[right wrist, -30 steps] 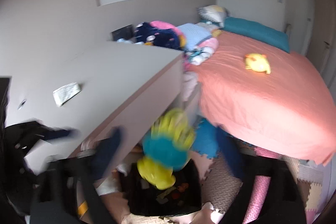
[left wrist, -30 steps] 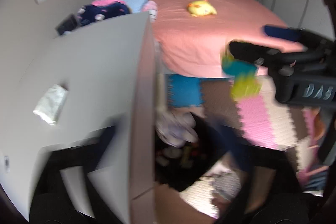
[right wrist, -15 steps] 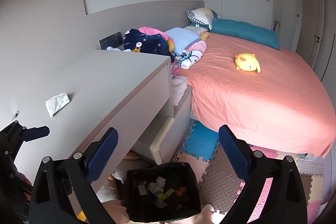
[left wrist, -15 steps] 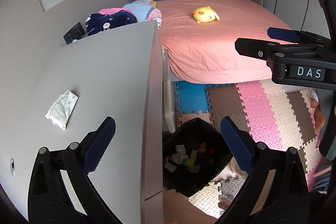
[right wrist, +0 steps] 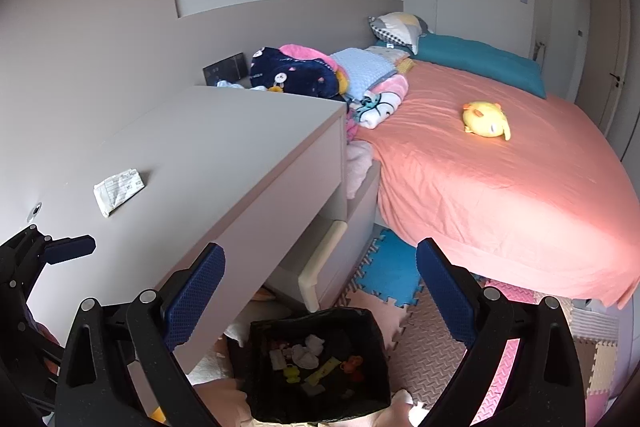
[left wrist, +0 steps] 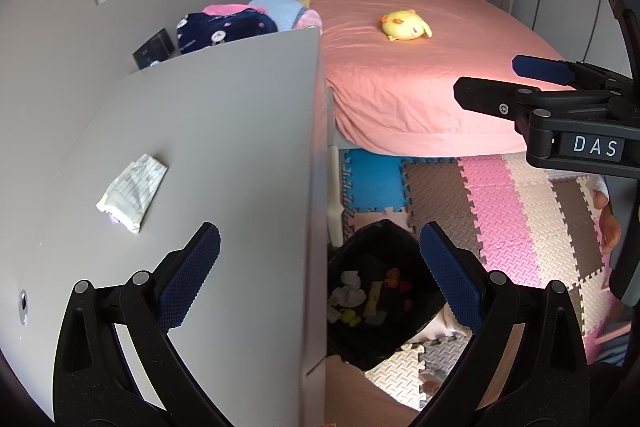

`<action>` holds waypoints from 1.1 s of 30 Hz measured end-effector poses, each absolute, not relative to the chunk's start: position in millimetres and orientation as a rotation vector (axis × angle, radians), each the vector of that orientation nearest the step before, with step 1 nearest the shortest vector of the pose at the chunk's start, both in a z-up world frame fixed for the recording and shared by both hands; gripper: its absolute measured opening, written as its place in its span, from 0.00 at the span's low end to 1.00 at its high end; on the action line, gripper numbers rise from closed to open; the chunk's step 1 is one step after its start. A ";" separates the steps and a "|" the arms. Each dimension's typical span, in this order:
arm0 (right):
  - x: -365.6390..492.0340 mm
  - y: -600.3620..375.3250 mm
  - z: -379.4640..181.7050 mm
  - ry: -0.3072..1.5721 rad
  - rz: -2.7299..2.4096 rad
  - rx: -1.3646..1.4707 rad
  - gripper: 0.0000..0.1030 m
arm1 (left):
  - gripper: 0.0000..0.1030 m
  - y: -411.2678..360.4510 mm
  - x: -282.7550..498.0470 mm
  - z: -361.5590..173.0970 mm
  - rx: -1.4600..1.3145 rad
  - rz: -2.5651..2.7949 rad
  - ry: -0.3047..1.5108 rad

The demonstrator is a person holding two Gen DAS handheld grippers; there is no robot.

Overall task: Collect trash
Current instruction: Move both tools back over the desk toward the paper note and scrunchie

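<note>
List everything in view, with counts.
paper: 1, white, crumpled, on desk
desk: 1, grey, left of bed
bin: 1, black, on floor by desk, holds mixed scraps
bed: 1, pink sheet
plush: 1, yellow, on bed
pillows: 2, teal and patterned, at bed head
blankets: pile, navy, pink, blue, between desk and bed
floor mats: pink, blue, brown, cream
left tool: open, empty
right tool: open, empty, above bin
</note>
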State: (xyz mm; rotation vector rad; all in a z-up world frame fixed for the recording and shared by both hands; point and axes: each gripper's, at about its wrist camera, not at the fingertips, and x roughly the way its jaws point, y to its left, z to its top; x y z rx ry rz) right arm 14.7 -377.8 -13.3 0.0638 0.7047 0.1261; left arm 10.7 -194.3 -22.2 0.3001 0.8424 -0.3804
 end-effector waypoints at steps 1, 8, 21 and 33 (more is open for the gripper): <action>15.1 -375.5 -13.5 0.705 0.131 0.064 0.93 | 0.94 -191.8 11.1 -22.1 0.301 -0.374 0.843; 25.7 -345.4 -15.3 0.713 0.183 0.046 0.93 | 0.94 -164.8 18.4 -20.7 0.287 -0.323 0.853; 48.4 -289.4 -15.8 0.726 0.276 0.008 0.93 | 0.94 -107.2 28.9 -24.8 0.211 -0.238 0.876; 72.7 -237.9 -27.3 0.779 0.427 0.016 0.93 | 0.94 -44.2 39.3 -33.2 0.119 -0.158 0.887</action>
